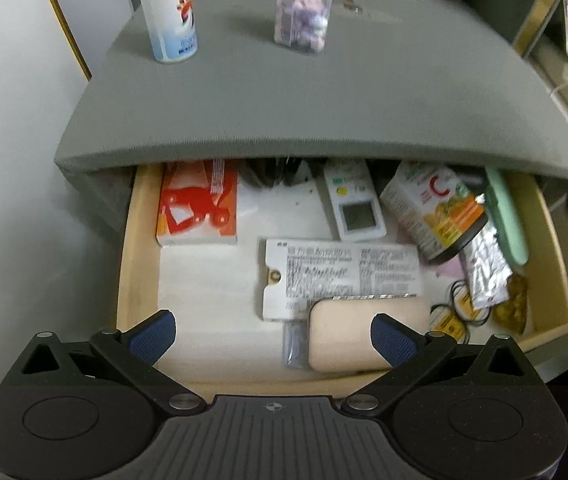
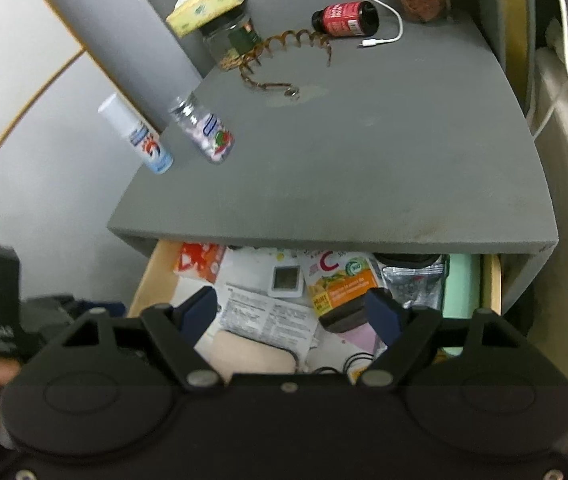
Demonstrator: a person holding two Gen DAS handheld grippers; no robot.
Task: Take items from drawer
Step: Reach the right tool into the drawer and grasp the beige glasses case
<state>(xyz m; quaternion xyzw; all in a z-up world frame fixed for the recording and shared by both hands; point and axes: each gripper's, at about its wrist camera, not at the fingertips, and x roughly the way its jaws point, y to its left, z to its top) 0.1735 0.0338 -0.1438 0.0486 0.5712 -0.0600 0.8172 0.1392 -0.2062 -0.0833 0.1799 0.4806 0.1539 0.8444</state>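
Observation:
The open wooden drawer [image 1: 140, 240] under the grey nightstand top [image 1: 284, 108] holds a red-and-white box [image 1: 198, 204], a white meter with a screen [image 1: 353, 204], a vitamin C tub [image 1: 433, 210], a white printed pack [image 1: 343, 274], a beige case [image 1: 343, 334], a foil pouch [image 1: 483, 268] and a mint green case [image 1: 505, 220]. My left gripper [image 1: 274, 336] is open and empty above the drawer's front. My right gripper [image 2: 295, 312] is open and empty above the drawer [image 2: 144, 284], over the vitamin C tub [image 2: 337, 284] and printed pack [image 2: 268, 312].
On the nightstand top stand a white spray bottle [image 1: 170, 8] and a clear jar of purple sweets [image 1: 303, 16]. The right wrist view also shows a glass jar [image 2: 230, 40], a red-labelled dark bottle [image 2: 345, 18], a coiled brown cord [image 2: 284, 52] and a white cable [image 2: 383, 28]. Black hair ties [image 1: 459, 308] lie in the drawer.

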